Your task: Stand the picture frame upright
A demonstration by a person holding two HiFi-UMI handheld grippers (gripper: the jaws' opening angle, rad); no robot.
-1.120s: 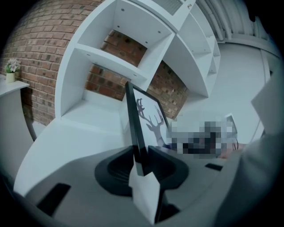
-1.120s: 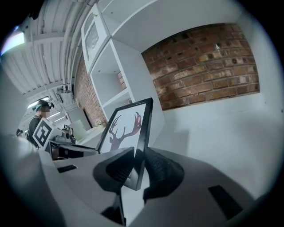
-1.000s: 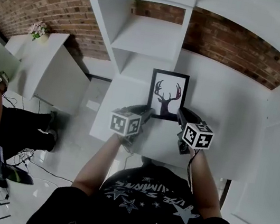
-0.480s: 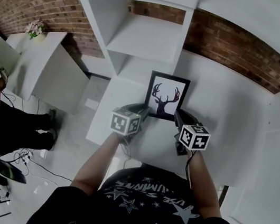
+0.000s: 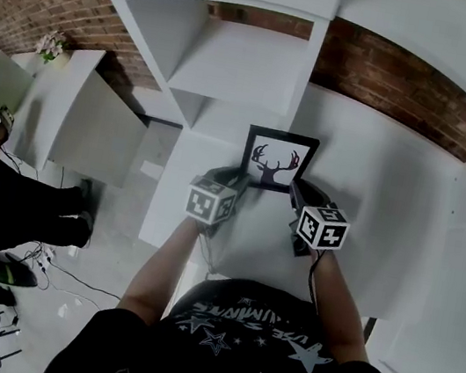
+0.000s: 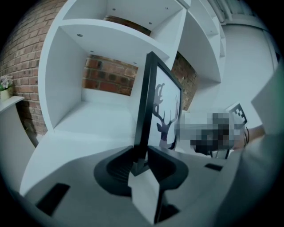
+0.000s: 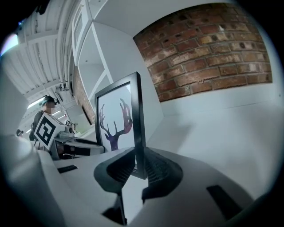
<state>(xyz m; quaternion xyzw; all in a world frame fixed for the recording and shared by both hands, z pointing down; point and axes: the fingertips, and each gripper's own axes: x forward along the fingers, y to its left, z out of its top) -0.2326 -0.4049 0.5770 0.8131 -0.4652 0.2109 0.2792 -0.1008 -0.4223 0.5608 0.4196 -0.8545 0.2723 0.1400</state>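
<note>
Our left tool (image 5: 238, 178) and right tool (image 5: 295, 193) clamp the upright picture frame (image 5: 279, 160) near the back edge of the surface (image 5: 372, 210).

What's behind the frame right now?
A white shelf cubby with a brick wall at its back. The frame covers its own rear face and any stand.

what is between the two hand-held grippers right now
The black rectangular picture frame with the deer print. In the head view the left hand-held gripper and the right hand-held gripper each clamp one of its lower corners.
</note>
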